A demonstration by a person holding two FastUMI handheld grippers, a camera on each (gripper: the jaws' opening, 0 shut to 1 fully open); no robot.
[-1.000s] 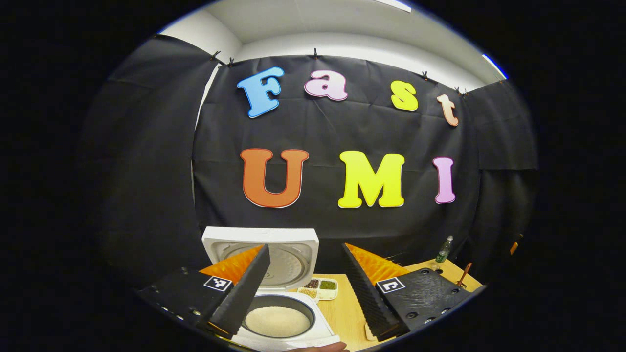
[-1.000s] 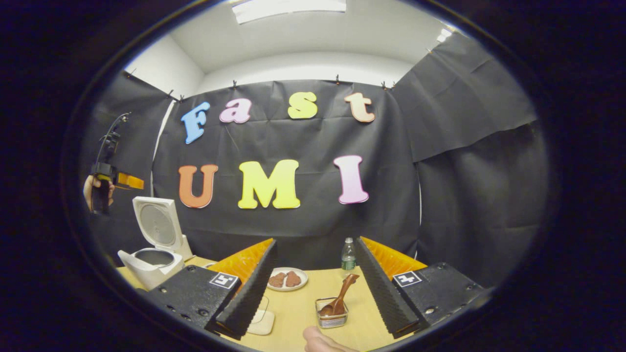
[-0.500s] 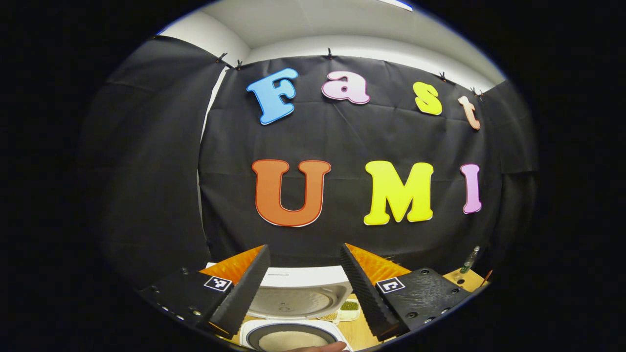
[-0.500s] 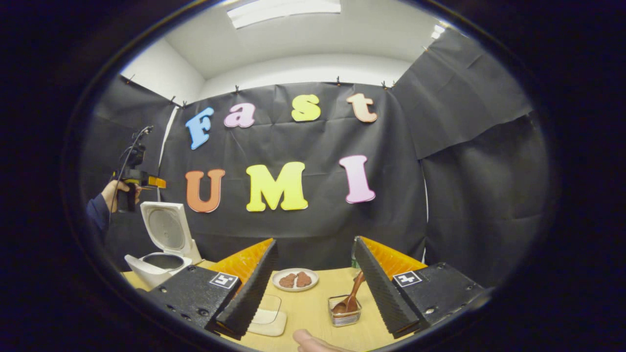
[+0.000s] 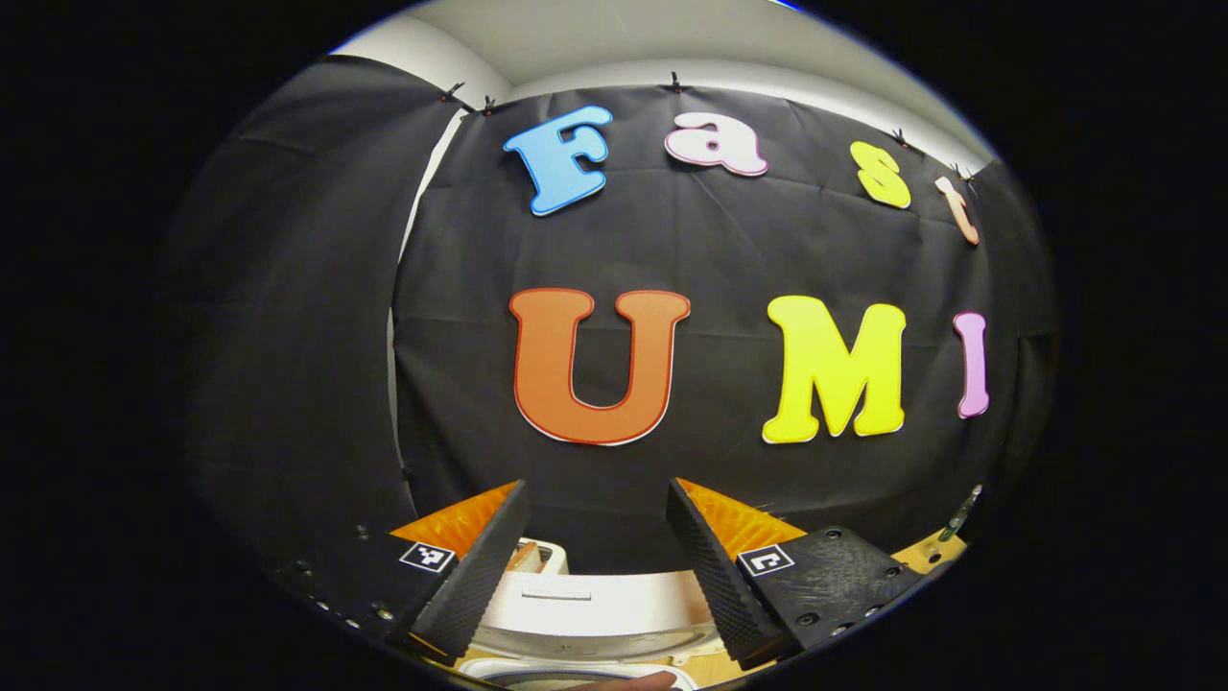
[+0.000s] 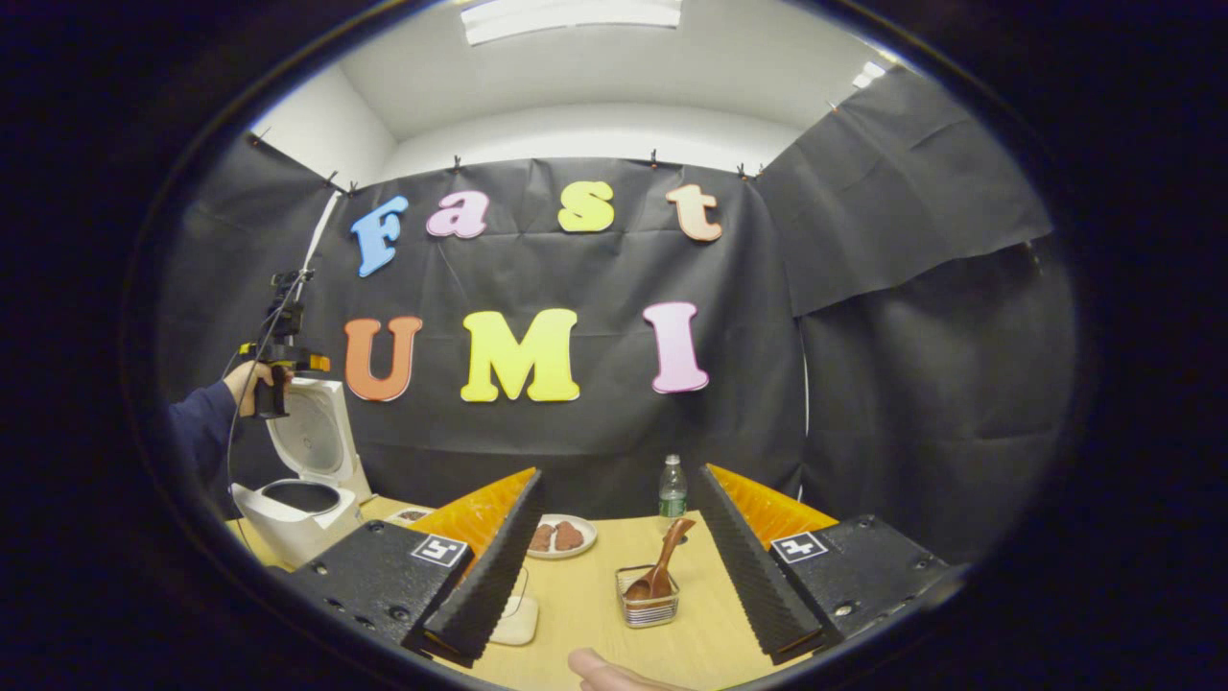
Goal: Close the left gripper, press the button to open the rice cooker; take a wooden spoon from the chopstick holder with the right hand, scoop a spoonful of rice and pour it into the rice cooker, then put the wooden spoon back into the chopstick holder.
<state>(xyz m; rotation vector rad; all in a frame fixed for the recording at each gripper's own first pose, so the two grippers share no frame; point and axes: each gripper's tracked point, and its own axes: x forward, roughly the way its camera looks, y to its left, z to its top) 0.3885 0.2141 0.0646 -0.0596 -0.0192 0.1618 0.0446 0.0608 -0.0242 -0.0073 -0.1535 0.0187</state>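
Left gripper [image 5: 597,552], bottom centre of left gripper view: jaws spread wide, nothing btwn them. Just below and behind the fingers sits the white plastic rice cooker [image 5: 585,614], lid raised; the lid's top edge fills the gap btwn the fingers, and the pot rim is a sliver at the very bottom of frame. At far right edge a clear plastic bottle w/ green label [image 5: 960,514] stands on the light wooden table [image 5: 926,552].

Right gripper [image 6: 619,566], bottom centre of right gripper view: jaws also spread wide, empty. Btwn the fingers, lower centre, a brown wooden spoon [image 6: 660,572] leans bowl-down in a small wire-mesh chopstick holder [image 6: 649,608] on the table. Behind it, a white plate w/ brown food pieces [image 6: 560,536] left of the bottle. A pale flat square dish [image 6: 514,620] lies beside the left finger.

Mid-left of same view: the cooker w/ lid upright, dark inner pot showing. A hand in a dark blue sleeve [image 6: 247,382] holds the left gripper up by the lid's top edge; touching or not, can't tell.
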